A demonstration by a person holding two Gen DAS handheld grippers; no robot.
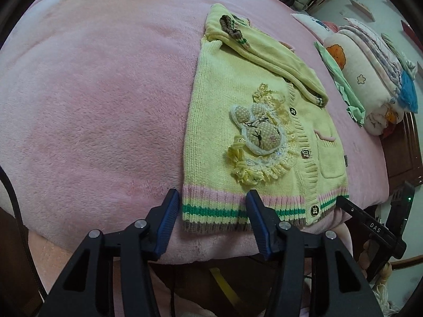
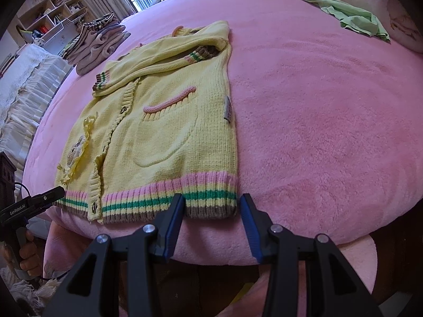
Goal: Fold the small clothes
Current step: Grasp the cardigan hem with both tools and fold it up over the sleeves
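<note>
A pink fleece bed (image 1: 92, 105) fills both views, reaching ahead of and to either side of each tool. On it, just ahead of the tools, a yellow knit cardigan (image 1: 238, 121) lies flat and buttoned, its sleeves folded across the chest at the far end and its striped hem (image 2: 169, 198) at the near edge of the bed.

The left tool (image 1: 212, 212) straddles the hem's left corner – one finger on the bare bed just beside the cardigan, the other over the hem – with the jaws apart and not visibly pinching the knit. The right tool (image 2: 212, 210) straddles the hem's right corner the same way; its jaws stand apart, and no pinch on the fabric shows.

Far ahead and to the right of the left tool lie pillows (image 1: 370, 79) and a crumpled green cloth (image 2: 349, 15). Far ahead and to the left of the right tool sits a pile of grey clothes (image 2: 97, 45).

On the cardigan's front, just ahead of the left tool, sit a stuffed rabbit patch (image 1: 261, 132) and small dark buttons (image 1: 306, 154); a pocket (image 2: 164, 134) trimmed in pink lies ahead of the right tool.
</note>
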